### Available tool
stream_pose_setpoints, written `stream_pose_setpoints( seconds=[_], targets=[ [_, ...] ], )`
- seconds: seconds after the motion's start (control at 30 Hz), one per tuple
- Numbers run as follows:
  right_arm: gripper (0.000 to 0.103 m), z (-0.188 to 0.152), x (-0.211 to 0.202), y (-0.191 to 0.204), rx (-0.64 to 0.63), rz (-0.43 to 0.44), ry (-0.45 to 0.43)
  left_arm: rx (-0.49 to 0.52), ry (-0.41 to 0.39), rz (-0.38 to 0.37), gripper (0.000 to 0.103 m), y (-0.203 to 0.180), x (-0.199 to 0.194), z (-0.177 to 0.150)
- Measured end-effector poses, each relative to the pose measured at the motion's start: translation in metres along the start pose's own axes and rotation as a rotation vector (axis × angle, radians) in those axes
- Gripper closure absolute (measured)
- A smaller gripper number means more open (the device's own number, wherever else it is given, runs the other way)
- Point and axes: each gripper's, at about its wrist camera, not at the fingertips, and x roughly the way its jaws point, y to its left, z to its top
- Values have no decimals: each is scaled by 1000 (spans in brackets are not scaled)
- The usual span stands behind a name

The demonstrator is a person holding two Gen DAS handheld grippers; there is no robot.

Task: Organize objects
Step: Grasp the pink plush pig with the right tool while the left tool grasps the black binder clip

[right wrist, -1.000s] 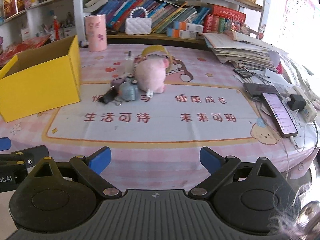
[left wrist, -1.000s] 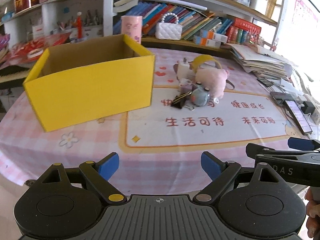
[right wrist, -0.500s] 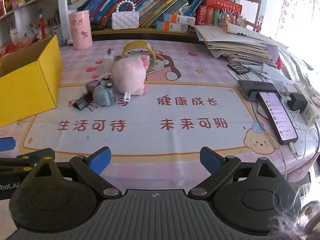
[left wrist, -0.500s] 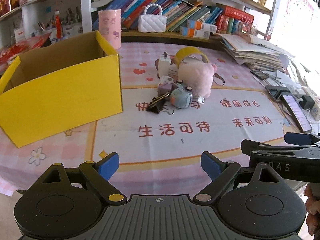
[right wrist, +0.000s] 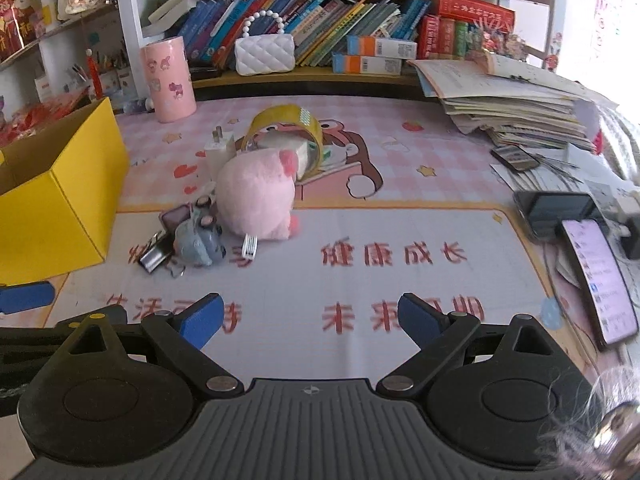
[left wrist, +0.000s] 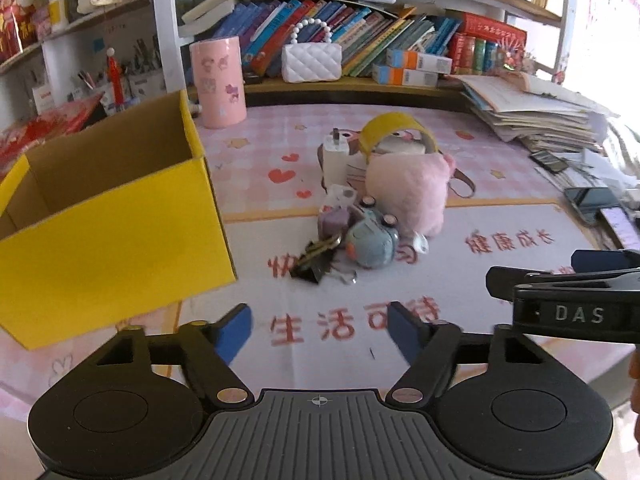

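An open yellow cardboard box (left wrist: 108,236) (right wrist: 52,196) stands on the left of the table. A cluster lies mid-table: a pink plush pig (left wrist: 408,196) (right wrist: 256,196), a small grey-blue plush (left wrist: 370,242) (right wrist: 198,242), a black binder clip (left wrist: 316,258) (right wrist: 154,254), a purple item (left wrist: 334,218), a white charger (left wrist: 334,160) (right wrist: 219,150) and a yellow tape roll (left wrist: 394,132) (right wrist: 286,132). My left gripper (left wrist: 320,330) is open and empty, short of the clip. My right gripper (right wrist: 310,320) is open and empty, in front of the pig.
A pink cylinder (left wrist: 218,82) (right wrist: 168,78) and a white quilted purse (left wrist: 312,62) stand by the bookshelf at the back. A paper stack (right wrist: 508,108) and phones (right wrist: 600,268) lie at the right. The right gripper shows in the left wrist view (left wrist: 568,300).
Both grippers have moved forward over the table toward the cluster, which looks larger and nearer. The left view has swung right, so the box sits further left. Both stay open.
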Motion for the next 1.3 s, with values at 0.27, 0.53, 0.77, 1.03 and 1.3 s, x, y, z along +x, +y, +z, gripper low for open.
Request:
stream_pose_setpoints(
  seconds=[0.27,0.53,0.77,1.03,1.3],
  targets=[
    [9,22,18,-10,-3,76,-39,90,-11,53,62,-15,31,22],
    [9,42,34,-15,-15,131,-60,197,7,105,74,-33,68,33],
    [9,53,49,-15,-15,175,-56,211,23,134,95,-35,82,33],
    [9,67,71,-7,-7,209,-52,46,21,92,101,-9,56,42],
    [13,80,106,9,-8,208,-26,-126,23,58,101,17,26,35]
  ],
)
